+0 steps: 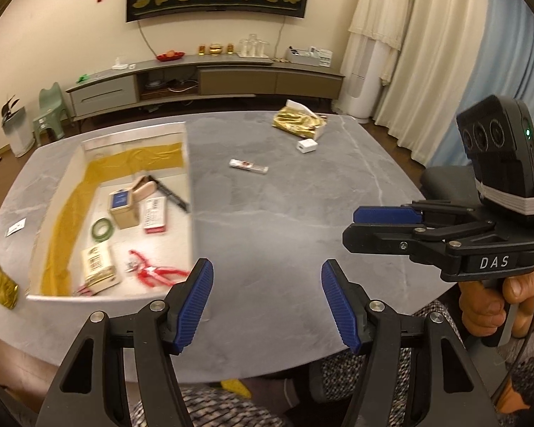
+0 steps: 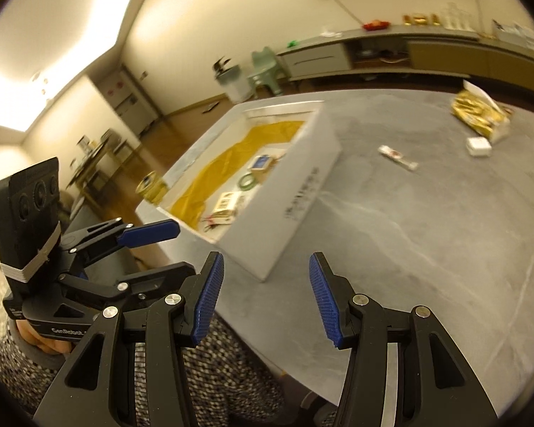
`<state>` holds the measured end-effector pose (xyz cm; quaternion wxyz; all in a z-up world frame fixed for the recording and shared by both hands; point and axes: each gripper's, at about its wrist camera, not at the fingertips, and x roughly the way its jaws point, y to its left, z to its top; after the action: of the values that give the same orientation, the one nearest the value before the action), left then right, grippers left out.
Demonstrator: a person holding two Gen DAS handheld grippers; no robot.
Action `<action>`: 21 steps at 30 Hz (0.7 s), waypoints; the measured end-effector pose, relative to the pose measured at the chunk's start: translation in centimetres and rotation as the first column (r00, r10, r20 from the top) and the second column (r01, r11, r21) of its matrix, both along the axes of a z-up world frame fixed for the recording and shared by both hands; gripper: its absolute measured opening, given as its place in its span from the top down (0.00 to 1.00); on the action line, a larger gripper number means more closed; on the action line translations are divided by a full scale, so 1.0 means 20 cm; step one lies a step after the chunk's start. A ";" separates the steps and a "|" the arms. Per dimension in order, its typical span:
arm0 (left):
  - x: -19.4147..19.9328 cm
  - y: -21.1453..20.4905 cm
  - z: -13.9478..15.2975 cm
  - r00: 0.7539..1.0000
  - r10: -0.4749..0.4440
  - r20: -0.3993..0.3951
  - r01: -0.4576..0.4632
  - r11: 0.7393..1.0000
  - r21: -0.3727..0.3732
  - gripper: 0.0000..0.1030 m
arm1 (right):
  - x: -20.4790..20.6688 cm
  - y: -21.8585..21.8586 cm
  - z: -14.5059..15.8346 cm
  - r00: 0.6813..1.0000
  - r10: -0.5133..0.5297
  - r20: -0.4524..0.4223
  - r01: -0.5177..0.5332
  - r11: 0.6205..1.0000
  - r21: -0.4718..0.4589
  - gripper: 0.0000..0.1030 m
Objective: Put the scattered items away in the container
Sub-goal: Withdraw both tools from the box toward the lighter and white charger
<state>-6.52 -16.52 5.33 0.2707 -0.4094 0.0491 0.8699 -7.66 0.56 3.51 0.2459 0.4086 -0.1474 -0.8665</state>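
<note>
Grey marbled table (image 1: 267,213), white box (image 2: 295,192) — yellow lining (image 1: 71,213)

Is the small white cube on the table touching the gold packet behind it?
Apart. In the left wrist view a strip of grey table shows between the small white cube and the gold packet; the right wrist view is less clear.

White rectangular open-top box (image 1: 190,192) with yellow cloth lining on grey table, holding small cartons, green tape roll, red scissors. Still out: flat white-red packet (image 1: 248,166), small white cube (image 1: 306,146), gold foil tissue pack (image 1: 299,123) beyond it.
</note>
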 end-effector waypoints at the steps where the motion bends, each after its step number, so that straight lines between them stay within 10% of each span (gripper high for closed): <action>1: -0.01 0.03 0.00 1.000 -0.004 0.001 0.004 1.000 0.001 0.36 | 0.00 0.04 -0.01 1.000 -0.015 0.003 0.015 1.000 -0.003 0.48; 21: -0.70 0.58 -0.30 0.984 0.126 0.127 -0.132 0.990 0.044 0.33 | -0.42 0.72 -0.17 0.967 -0.253 0.009 0.252 0.964 0.084 0.48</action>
<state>-20.62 -4.82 -0.62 0.2268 -0.4580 -0.0171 0.8594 -16.02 14.98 0.07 0.1150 0.4045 -0.1651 -0.8921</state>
